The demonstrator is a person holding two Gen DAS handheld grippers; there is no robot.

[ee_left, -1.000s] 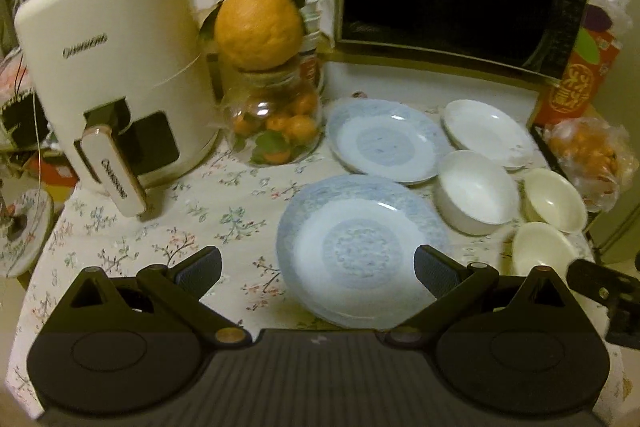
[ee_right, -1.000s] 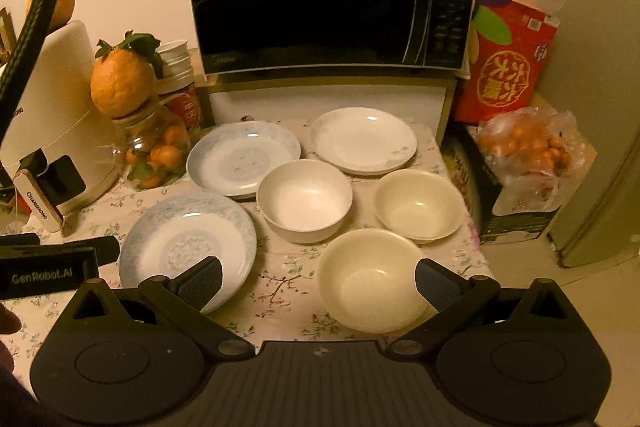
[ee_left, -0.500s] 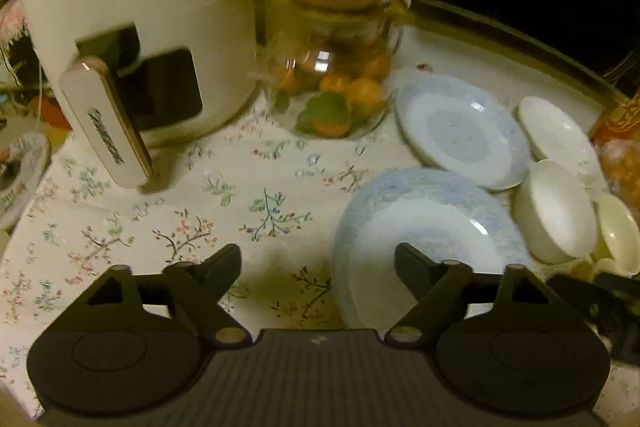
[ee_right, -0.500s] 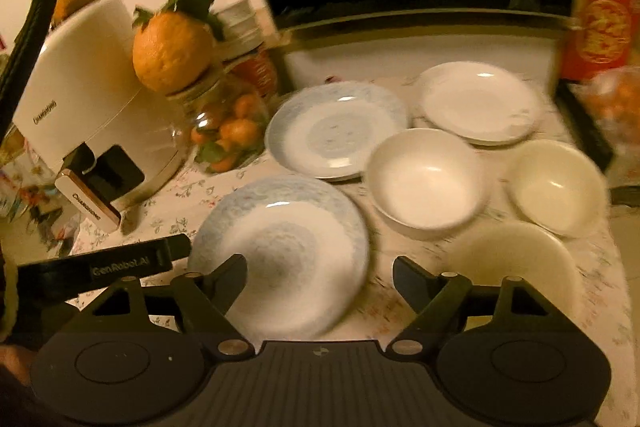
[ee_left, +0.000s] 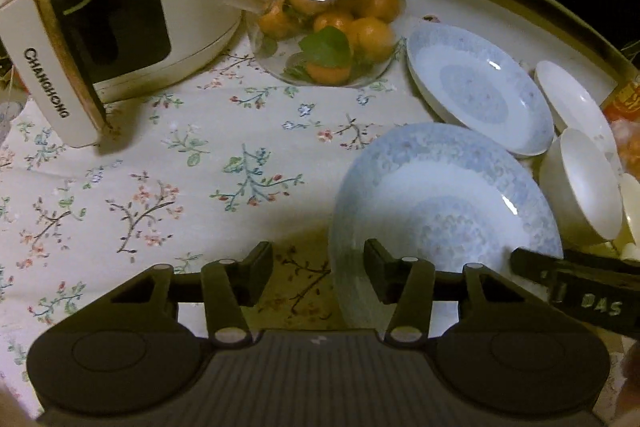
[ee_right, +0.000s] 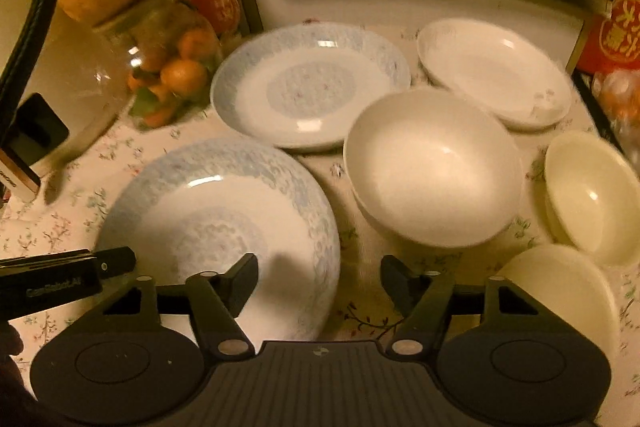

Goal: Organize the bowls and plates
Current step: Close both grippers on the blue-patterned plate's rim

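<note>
- The near blue plate [ee_left: 440, 203] lies flat on the tabletop [ee_left: 200, 155].
- Left gripper [ee_left: 318, 273] and right gripper [ee_right: 318, 281]: fingers closing, straddling opposite rims, not yet clamped.
- Judged rigid, glazed, slippery, breakable; grasp at the rim.

Your light is dim and yellow-warm. The right view smears with motion blur, worst at the jar [ee_right: 168, 67] and bowls [ee_right: 432, 167]; the left view is sharper. Small glints sit on the plates [ee_left: 476, 91]. Both views bow and darken at the corners.
</note>
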